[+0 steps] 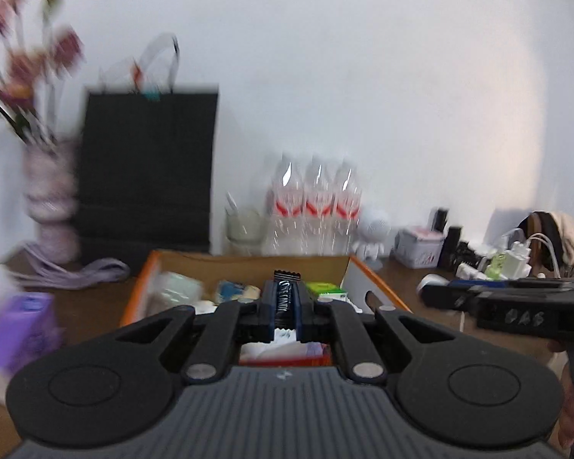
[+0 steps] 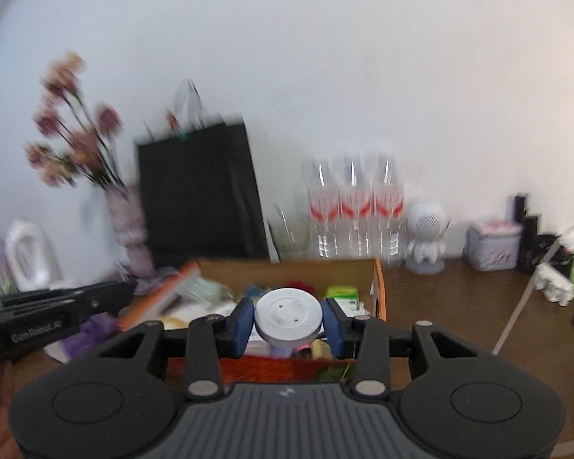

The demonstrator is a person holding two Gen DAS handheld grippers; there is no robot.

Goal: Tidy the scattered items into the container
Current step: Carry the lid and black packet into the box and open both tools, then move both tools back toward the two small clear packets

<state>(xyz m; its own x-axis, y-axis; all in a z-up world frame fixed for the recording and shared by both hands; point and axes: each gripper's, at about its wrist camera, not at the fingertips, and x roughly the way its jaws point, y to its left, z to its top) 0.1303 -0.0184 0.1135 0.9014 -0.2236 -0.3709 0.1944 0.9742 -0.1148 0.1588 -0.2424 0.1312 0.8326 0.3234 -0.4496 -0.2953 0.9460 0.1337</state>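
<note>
Hovering over the orange-edged cardboard box [image 1: 379, 279], the left gripper [image 1: 286, 308] pinches a slim black candy wrapper [image 1: 286, 298]; the right gripper [image 2: 289, 323] clamps a round grey-white disc, possibly a lid [image 2: 289, 315].

Brown wooden table [image 2: 459, 306], orange-rimmed cardboard box [image 2: 379, 279], black bag [image 2: 199, 191], water bottles [image 2: 356, 210]
</note>
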